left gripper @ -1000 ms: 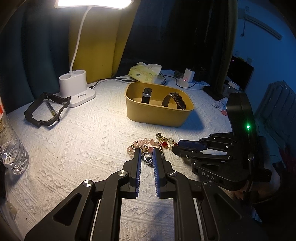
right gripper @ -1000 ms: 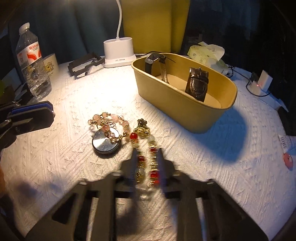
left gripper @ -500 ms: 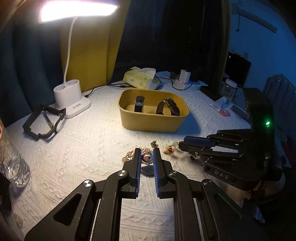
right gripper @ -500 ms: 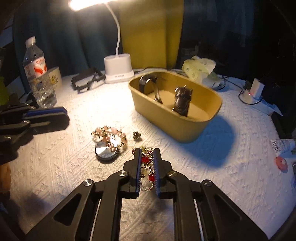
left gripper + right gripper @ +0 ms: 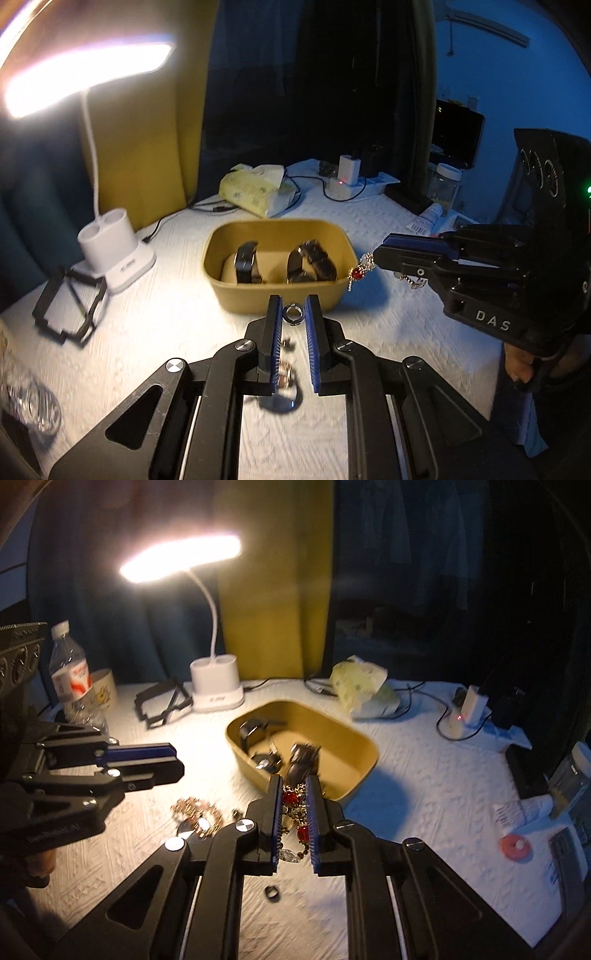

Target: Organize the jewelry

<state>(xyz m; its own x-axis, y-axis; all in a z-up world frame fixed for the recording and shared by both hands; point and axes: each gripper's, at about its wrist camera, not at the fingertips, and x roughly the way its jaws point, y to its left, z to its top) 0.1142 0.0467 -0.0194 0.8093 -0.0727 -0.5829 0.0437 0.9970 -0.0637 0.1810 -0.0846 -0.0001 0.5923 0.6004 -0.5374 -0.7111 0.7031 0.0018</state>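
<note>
We are mid-carry with two pieces at once. Our right gripper has its jaws clamped on the red-and-gold bracelet, which hangs between and below the pads, its long axis running along the fingers and its loose end drooping toward the table (the blur hides the clasp). Just ahead of those jaws sits the yellow tray, already holding two watches.

Our left gripper has its jaws closed on a small silver ring pinched right at the tips, its opening facing back at the camera; the tray's near wall lies just beyond them. The pink bead bracelet lies on the cloth, left of the right jaws.

Next, we judge, the right jaws must move forward over the rim and part.
</note>
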